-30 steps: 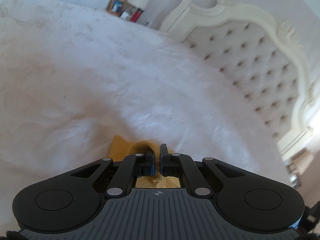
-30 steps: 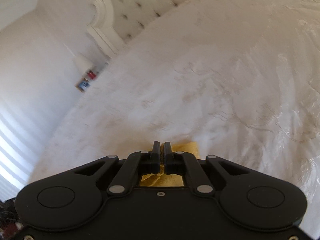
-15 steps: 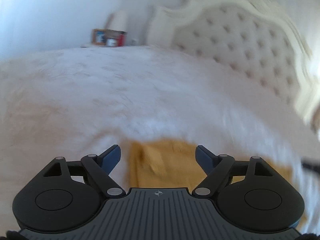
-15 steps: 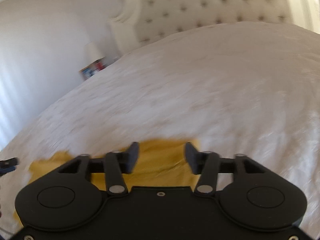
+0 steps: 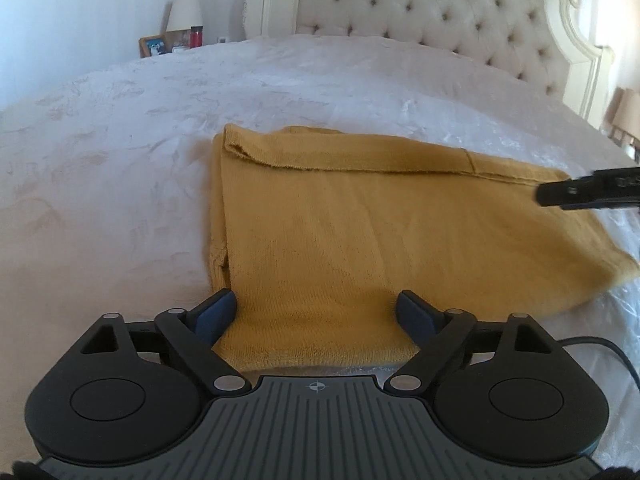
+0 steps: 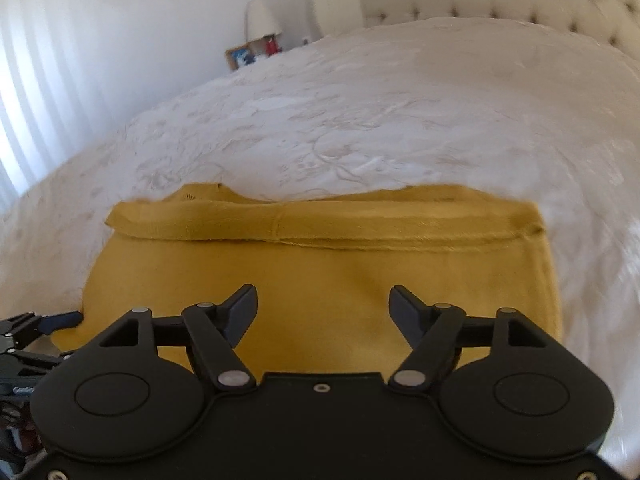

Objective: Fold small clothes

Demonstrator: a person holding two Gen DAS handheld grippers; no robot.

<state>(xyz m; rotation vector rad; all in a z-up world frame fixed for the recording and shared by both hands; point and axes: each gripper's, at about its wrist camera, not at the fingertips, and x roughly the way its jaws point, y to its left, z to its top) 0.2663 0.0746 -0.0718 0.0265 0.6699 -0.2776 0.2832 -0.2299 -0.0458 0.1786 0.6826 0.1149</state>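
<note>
Soft daylight; fisheye-bent edges (right view slightly blurred)

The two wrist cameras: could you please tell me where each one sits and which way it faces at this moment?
Left wrist: sits on the left claw, looks across the mustard garment toward the tufted headboard; open fingers show, right claw's tip at right.
Right wrist: sits on the right claw, faces the garment's far hem and the lamp; left claw at left.
Shared: garment, white bedspread, lamp.

garment (image 5: 360,232) on bed (image 5: 120,160) | headboard (image 5: 440,12) behind | lamp (image 5: 184,10) far-left of headboard
</note>
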